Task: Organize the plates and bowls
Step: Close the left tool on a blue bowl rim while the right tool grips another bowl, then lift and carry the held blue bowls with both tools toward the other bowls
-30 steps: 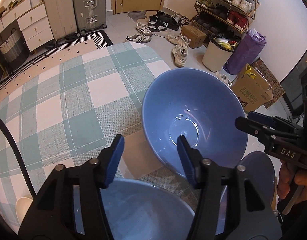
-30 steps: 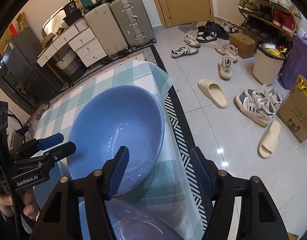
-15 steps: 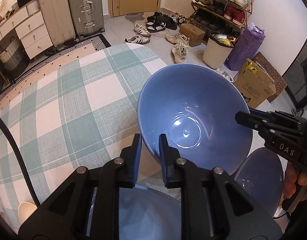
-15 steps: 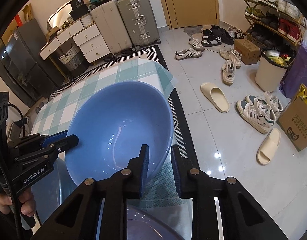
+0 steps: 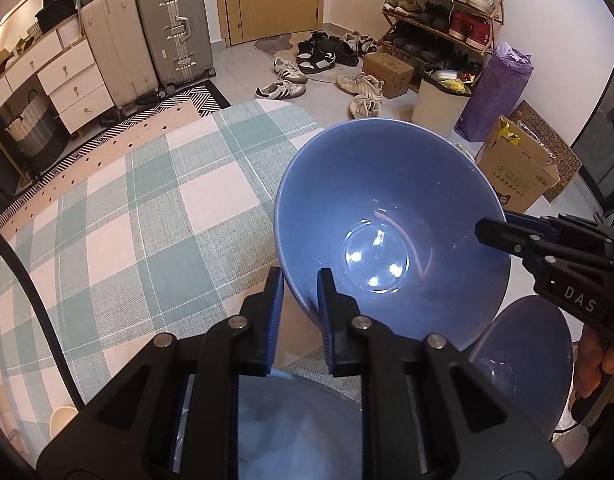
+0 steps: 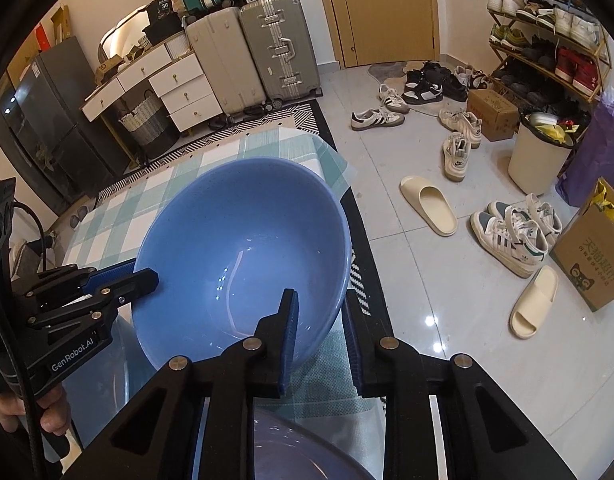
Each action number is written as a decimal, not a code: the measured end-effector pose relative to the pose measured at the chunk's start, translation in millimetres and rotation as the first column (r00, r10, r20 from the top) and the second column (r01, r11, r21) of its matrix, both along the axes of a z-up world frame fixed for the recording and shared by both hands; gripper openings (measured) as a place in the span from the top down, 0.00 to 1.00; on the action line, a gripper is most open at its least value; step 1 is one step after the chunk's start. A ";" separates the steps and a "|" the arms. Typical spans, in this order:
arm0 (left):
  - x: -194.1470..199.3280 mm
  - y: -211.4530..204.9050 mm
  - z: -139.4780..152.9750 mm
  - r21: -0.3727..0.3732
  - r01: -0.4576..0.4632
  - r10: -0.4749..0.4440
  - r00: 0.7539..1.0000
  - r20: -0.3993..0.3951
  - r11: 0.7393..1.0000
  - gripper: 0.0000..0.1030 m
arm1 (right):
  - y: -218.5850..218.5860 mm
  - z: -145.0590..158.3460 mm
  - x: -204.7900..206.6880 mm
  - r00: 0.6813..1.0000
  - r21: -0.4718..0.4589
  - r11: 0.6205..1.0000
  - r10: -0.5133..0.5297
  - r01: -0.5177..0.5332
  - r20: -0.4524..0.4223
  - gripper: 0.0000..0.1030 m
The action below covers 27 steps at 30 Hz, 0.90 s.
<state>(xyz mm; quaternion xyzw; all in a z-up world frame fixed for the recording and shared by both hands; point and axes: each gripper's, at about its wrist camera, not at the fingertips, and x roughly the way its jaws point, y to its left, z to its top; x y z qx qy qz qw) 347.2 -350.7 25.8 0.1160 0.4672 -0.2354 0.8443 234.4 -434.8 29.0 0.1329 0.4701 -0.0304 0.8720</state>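
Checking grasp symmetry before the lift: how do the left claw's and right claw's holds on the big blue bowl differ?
The left claw pinches the big blue bowl at its near-left rim; the right claw pinches the opposite, right rim. The left claw sits over the checked tablecloth; the right claw is by the table edge, floor beside it. Shared: both are shut on the rim, one finger inside, one outside.

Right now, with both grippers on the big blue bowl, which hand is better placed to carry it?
Neither alone. The left gripper and right gripper each pinch opposite sides of the big blue bowl's rim, so a shared carry looks steadiest.
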 end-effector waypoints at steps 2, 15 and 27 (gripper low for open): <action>-2.4 1.0 4.0 -0.009 -0.002 0.002 1.000 0.003 1.000 0.86 | 0.2 3.3 -1.4 1.000 -0.001 1.000 0.001 -0.001 0.009 0.78; -29.3 8.3 39.4 -0.035 -0.002 0.005 0.998 0.065 0.999 0.86 | 6.6 31.3 -19.0 0.997 -0.016 1.000 -0.004 0.005 0.073 0.78; -72.1 22.7 82.7 -0.076 -0.013 0.022 0.991 0.129 0.997 0.86 | 22.3 74.5 -51.4 0.988 -0.059 0.998 0.012 -0.003 0.154 0.78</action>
